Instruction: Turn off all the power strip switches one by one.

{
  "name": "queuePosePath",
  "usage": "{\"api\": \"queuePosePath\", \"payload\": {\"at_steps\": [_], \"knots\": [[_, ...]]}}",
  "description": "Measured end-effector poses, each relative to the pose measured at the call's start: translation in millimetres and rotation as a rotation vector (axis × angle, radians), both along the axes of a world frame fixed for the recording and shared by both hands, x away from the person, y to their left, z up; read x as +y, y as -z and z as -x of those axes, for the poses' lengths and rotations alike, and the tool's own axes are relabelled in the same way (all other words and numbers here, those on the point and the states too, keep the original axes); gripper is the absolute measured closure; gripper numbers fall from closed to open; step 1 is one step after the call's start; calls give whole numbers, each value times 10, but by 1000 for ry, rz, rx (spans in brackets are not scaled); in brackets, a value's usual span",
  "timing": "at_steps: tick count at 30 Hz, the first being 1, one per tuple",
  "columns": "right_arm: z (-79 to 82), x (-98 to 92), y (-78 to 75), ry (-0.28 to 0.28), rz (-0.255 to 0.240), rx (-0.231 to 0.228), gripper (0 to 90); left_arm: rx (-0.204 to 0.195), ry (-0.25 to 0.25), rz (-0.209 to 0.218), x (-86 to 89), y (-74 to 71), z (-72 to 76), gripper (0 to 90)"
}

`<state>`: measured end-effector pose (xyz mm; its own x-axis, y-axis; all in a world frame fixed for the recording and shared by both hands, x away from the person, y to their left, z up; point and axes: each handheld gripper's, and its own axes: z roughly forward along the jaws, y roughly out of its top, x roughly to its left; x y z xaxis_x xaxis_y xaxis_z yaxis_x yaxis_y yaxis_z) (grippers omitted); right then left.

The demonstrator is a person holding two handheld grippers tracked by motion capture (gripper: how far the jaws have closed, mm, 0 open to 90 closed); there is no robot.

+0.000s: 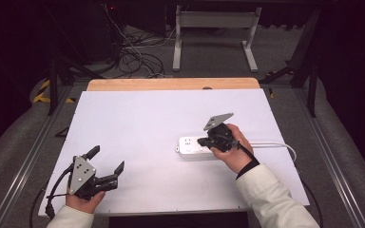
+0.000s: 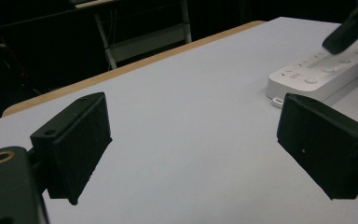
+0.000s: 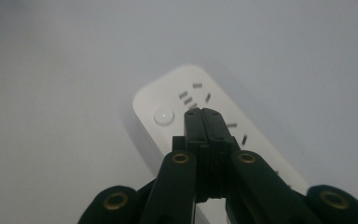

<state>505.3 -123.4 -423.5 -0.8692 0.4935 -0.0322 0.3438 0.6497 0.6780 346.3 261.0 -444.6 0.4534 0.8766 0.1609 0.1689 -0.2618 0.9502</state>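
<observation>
The right tongs (image 3: 204, 114), pressed together, hover above a white plastic power strip (image 1: 193, 147), lying crosswise on the white worktop (image 1: 142, 123). The left tongs (image 1: 105, 164), spread empty, rest well apart.

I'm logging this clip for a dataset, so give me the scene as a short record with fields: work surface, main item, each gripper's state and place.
surface: white table top with a wooden far edge
main item: white power strip, lying flat right of centre, its cord running off to the right
right gripper: jaws shut with nothing between them, tips over the power strip's top, beside its round button
left gripper: jaws wide open, holding nothing, near the front left corner, apart from the strip
</observation>
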Motion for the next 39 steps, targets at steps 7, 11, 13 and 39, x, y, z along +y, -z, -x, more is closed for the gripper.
{"api": "queuePosePath", "payload": {"at_steps": [7,11,13,39], "knots": [[36,34,-185,-19,-26,-30,900,-1,-3,2,-2,-5,10,103],[40,52,-180,-23,-39,-24,900,-2,-1,2,-7,-2,8,103],[39,60,-185,-28,-39,-25,900,0,1,0,-1,-3,6,103],[-16,325,131,-74,-26,51,900,-5,-1,4,6,-7,10,104]]}}
